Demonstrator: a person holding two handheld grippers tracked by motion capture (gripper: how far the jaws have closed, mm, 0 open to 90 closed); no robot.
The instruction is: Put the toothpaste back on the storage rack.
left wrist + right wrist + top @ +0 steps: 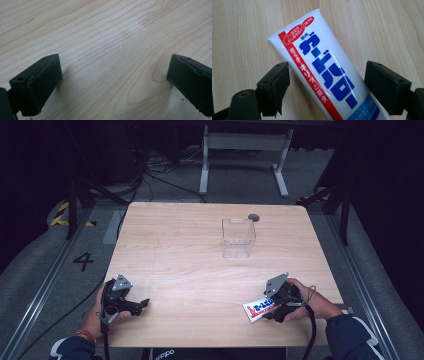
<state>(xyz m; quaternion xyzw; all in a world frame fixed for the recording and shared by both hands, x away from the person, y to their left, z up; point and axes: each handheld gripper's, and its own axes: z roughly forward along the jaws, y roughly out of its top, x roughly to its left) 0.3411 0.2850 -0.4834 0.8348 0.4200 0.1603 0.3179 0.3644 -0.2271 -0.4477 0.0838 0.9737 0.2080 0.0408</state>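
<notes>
A white toothpaste tube point(259, 309) with blue and red lettering lies flat near the table's front right edge. My right gripper point(270, 307) is open, one jaw on each side of the tube. In the right gripper view the tube point(322, 67) runs up between the jaws of this gripper point(327, 72), with a thin gap at each pad. My left gripper point(144, 304) rests at the front left, held in a hand. It is open in the left gripper view point(113, 70), with bare wood between its jaws.
A clear plastic box point(238, 238) stands upright on the wooden table point(190, 250), right of centre toward the back. A small dark round disc point(254, 216) lies just behind it. Grey floor, cables and a white frame lie beyond the table.
</notes>
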